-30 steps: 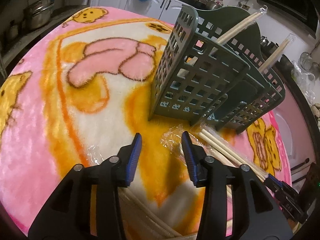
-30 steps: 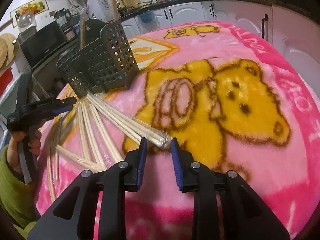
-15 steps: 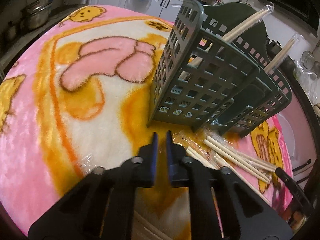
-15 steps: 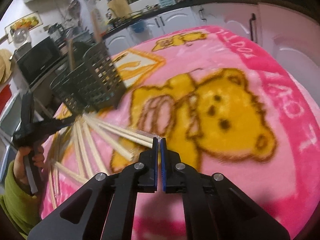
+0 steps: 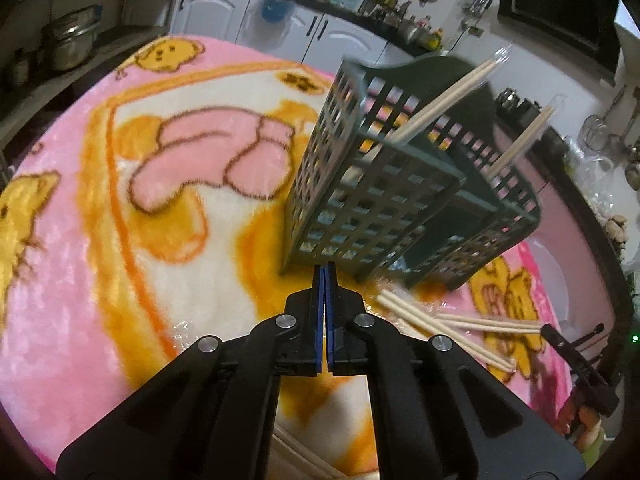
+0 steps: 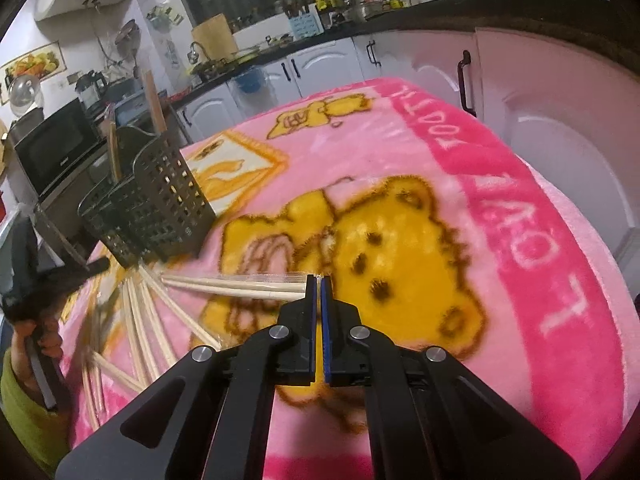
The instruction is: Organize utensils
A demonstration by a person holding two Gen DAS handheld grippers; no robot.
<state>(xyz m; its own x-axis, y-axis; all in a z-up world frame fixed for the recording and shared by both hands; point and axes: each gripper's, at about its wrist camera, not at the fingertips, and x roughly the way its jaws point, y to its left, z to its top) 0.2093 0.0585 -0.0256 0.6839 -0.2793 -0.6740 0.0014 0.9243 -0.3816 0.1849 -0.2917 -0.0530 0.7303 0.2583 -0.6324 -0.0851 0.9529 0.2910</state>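
Note:
A dark green slotted utensil basket [image 5: 380, 208] stands on the pink bear blanket [image 5: 100, 280], with wrapped chopstick pairs [image 5: 444, 100] leaning out of its compartments. My left gripper [image 5: 324, 270] sits just in front of the basket's foot, shut, and nothing shows between its pads. My right gripper [image 6: 317, 280] is shut on the end of a plastic-wrapped chopstick pair [image 6: 240, 282] that stretches left from its tips. Several more loose chopsticks [image 6: 148, 320] fan out on the blanket below the basket [image 6: 160, 208]. The left gripper [image 6: 60, 280] appears blurred at that view's left edge.
A hand and green sleeve [image 6: 24, 392] hold the left gripper. White kitchen cabinets [image 6: 560, 128] ring the blanket's far and right sides. A microwave [image 6: 52, 148] stands behind the basket and a steel pot [image 5: 68, 44] at the far left counter.
Both grippers went from open to shut. The right one closed on the end of the wrapped chopstick pair and swung it out from the pile. The left one closed empty.

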